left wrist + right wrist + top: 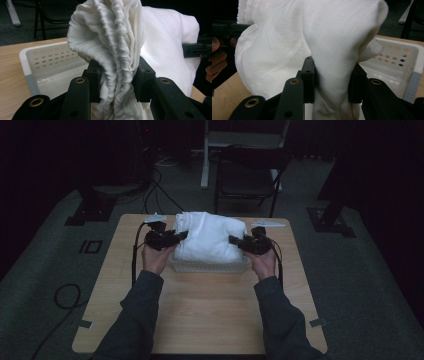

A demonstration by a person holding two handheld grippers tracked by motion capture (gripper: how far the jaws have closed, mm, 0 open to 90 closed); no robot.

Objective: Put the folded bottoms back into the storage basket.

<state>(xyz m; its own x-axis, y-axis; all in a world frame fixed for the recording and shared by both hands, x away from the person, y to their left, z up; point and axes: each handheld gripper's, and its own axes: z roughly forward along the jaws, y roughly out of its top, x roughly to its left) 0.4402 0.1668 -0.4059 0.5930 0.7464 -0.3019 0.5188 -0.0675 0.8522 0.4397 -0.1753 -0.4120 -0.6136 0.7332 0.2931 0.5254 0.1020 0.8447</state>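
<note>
Wooden table [200, 310]: white cloth [210, 237] pinched between both tools, over basket [210, 266].

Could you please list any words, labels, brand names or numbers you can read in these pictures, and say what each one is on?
None can be read: the white cloth, the white perforated basket, the wooden table and both grippers, left gripper and right gripper, show no writing.

We see a table [200, 320] with a basket [210, 266] near its far middle. A bundled cloth [210, 237] sits in the basket, rising above the rim. The left gripper [181, 236] is at the cloth's left side, the right gripper [234, 240] at its right. A chair [247, 175] stands behind the table.
</note>
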